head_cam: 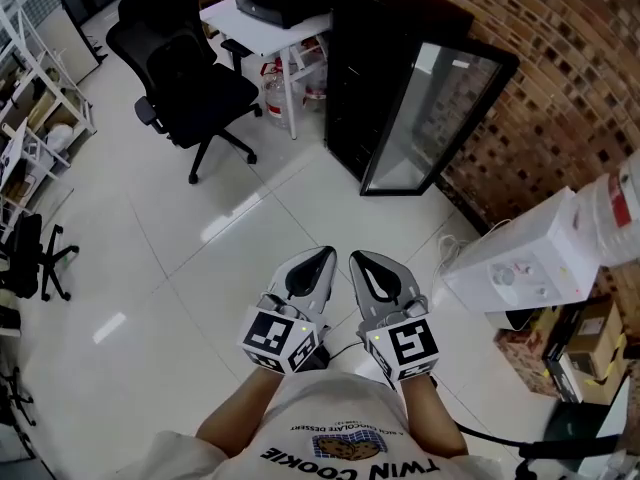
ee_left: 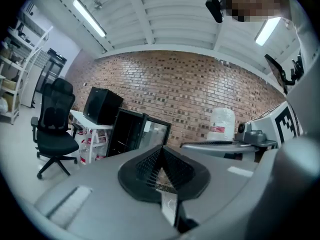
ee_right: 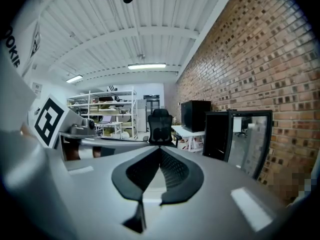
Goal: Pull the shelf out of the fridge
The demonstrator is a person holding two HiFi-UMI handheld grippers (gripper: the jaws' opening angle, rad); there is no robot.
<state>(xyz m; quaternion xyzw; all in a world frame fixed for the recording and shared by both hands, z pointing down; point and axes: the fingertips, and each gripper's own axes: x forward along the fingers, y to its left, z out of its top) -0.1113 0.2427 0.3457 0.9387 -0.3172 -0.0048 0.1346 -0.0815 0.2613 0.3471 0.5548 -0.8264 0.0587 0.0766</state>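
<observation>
So, not at the fridge [head_cam: 350,78] yet: it stands across the floor [head_cam: 200,268] against the brick wall [head_cam: 560,58], beside the white desk [head_cam: 260,23], with its glass door [head_cam: 440,118] swung open. The shelf should be somewhere inside that dark cabinet, but I can't make it out from here. Left gripper [head_cam: 318,260] and right gripper [head_cam: 365,263] sit side by side in front of the torso, both sets of jaws closed on nothing, tips together. Step in hand, as I read it, is the approach. To do it well: walk in on the open side so the door doesn't block the reach, and steer clear of the office chair [head_cam: 190,88]. Open one set of jaws before reaching in, take the shelf's front edge near the middle, then pull straight out and level so it doesn't bind on its rails. The other gripper can support the underside or steady the door.
</observation>
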